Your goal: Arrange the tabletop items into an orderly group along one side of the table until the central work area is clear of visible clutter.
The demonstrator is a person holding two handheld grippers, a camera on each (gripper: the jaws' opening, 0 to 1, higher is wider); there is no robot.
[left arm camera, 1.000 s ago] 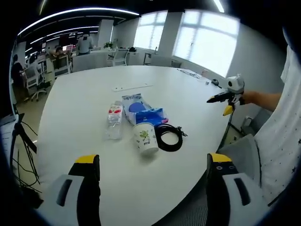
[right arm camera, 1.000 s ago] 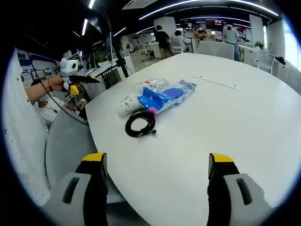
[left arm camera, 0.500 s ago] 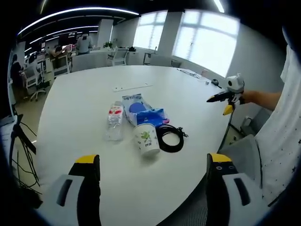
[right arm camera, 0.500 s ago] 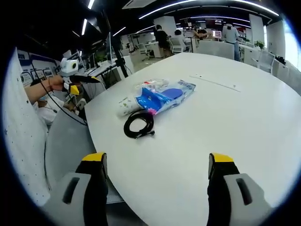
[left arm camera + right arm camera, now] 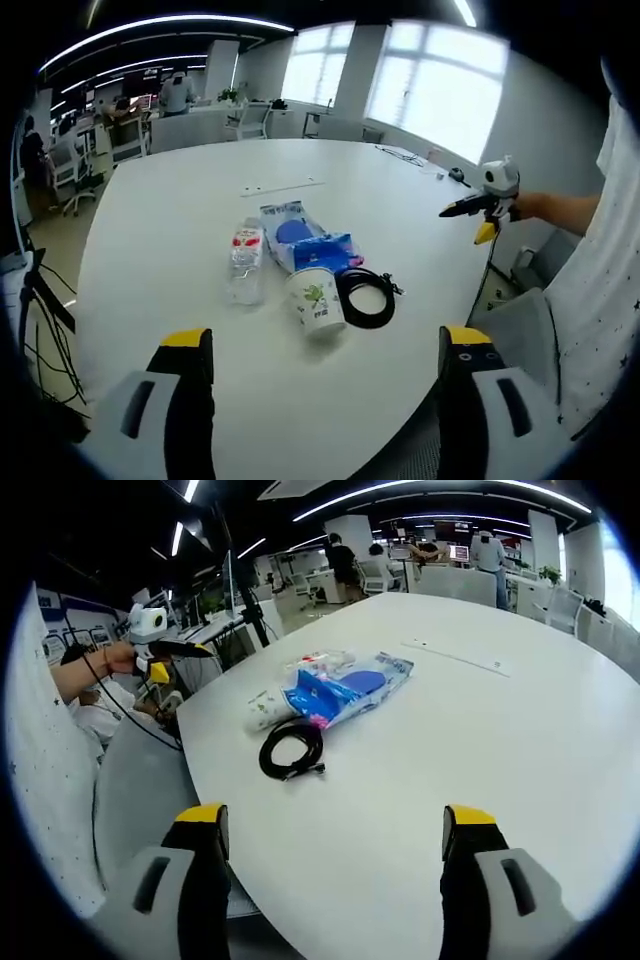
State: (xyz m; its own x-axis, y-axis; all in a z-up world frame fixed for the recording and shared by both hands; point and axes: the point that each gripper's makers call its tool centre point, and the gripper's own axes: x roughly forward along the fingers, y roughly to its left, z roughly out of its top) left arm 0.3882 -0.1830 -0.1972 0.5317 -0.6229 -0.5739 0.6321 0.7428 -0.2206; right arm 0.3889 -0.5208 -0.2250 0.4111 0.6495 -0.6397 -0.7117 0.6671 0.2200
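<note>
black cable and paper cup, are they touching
Cannot tell. In the left gripper view the cable meets the cup with no visible gap, but one may simply overlap the other.

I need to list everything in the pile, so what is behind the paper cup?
In the left gripper view, a blue plastic package lies right behind the paper cup, its near edge hidden by the cup. Whether they touch is unclear.

1. I see a large white table with rounded edges, carrying a small cluster of things.
2. A paper cup lies on its side near the table's near edge.
3. A coiled black cable lies just beside the cup, touching it.
4. A blue plastic packet lies just behind the cup.
5. A clear water bottle lies on its side beside the cup.
6. A thin white strip lies well beyond the cup.
</note>
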